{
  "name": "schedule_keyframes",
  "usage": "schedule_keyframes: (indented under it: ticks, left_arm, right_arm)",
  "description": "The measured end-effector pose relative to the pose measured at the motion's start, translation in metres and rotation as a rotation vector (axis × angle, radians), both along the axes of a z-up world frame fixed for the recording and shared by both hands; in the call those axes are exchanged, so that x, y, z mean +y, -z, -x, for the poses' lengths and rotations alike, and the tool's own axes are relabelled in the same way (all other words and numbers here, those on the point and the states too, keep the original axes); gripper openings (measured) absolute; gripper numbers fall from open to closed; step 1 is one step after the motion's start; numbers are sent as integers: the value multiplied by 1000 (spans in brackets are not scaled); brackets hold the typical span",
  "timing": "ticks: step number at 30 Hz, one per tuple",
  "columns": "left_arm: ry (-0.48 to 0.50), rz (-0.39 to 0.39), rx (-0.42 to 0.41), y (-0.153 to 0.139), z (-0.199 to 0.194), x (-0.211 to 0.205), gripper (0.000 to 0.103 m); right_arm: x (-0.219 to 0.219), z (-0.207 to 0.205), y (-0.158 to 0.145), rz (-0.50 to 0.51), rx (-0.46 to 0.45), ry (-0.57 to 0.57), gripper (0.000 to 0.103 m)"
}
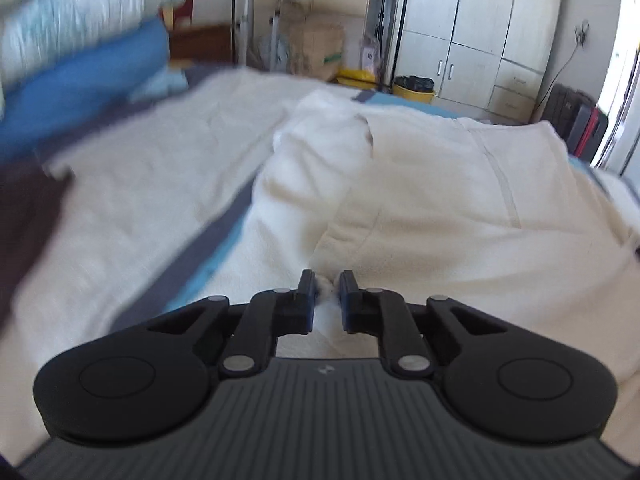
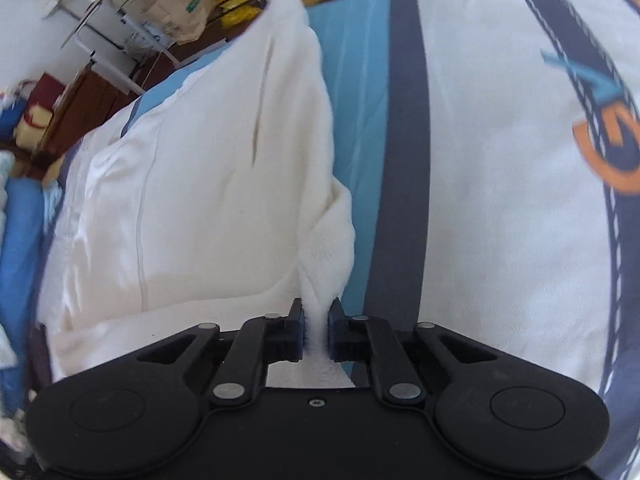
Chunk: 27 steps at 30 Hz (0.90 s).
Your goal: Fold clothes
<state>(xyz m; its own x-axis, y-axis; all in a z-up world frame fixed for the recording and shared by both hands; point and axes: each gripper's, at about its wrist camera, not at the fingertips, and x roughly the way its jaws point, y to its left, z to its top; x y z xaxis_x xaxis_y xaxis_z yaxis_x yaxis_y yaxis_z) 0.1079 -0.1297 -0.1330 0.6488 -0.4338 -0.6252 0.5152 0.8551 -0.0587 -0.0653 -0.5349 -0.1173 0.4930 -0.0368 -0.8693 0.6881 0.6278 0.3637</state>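
Observation:
A cream fleece garment [image 1: 432, 200] lies on the bed and is lifted at the near edge. My left gripper [image 1: 327, 286] is shut on a pinch of its fabric between the two black fingers. In the right wrist view the same cream garment [image 2: 208, 184] stretches away to the upper left. My right gripper [image 2: 316, 320] is shut on a bunched fold of it, holding it above the striped bed sheet [image 2: 500, 160].
The sheet [image 1: 152, 184] is cream with blue and dark stripes. Folded blue and grey quilts [image 1: 80, 64] are stacked at the far left. A dark cloth [image 1: 24, 232] lies at the left edge. Boxes [image 1: 316, 48], a yellow bin [image 1: 414, 90] and white cabinets [image 1: 472, 28] stand beyond the bed.

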Motion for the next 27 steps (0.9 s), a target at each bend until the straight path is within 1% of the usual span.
schedule_keyframes:
  ticks: [1,2,3,4,6,8,10,11,12,13,14,15,17,19,21,22,24,27]
  left_arm:
    - [-17,-22,-29,-5,4,0,8]
    - [-42,-28,-28,-8,5,4,0]
    - [-80,-61,-25,-7,3,8,0]
    - [-119,-99,-22,-5,0,12,0]
    - [-173,-142,35,5,-9,24,0]
    - [-207,-91,142,12,-20,41,3]
    - [-229,-72,168,10,-23,50,4]
    - [-233,-74,174,8,-24,52,7]
    - [-228,-76,179,7,-23,52,13]
    - [-225,-74,187,5,-23,53,18]
    - [-224,-61,194,4,-23,53,31]
    - [-223,-45,200,2,-22,54,42]
    - [-205,-15,202,0,-20,52,44]
    - [-188,9,197,-3,-18,50,47]
    - [-174,60,196,-6,-18,51,52]
    - [-169,85,199,-9,-18,51,52]
    - [-159,137,195,-14,-17,53,55]
    - [-134,181,158,-25,-13,52,59]
  right_arm:
    - [6,-3,-6,55,12,-22,11]
    - [11,-6,-11,102,26,-43,11]
    - [16,-9,-14,145,42,-62,11]
    - [19,-12,-14,169,66,-71,11]
    - [19,-13,-12,168,99,-56,11]
    - [16,-13,-12,153,106,-24,13]
    - [17,-13,-18,188,130,1,19]
    - [17,-13,-23,225,138,14,23]
    - [18,-11,-28,269,143,26,34]
    - [18,-10,-33,306,142,32,41]
    - [17,-8,-38,339,136,35,43]
    - [15,-6,-42,348,117,37,44]
    - [11,-3,-50,322,50,46,45]
    - [8,-1,-55,248,-51,59,49]
    - [3,0,-57,163,-152,69,51]
    - [2,0,-57,134,-192,72,51]
    - [4,-4,-58,113,-245,63,53]
    - [8,-9,-63,139,-297,30,57]
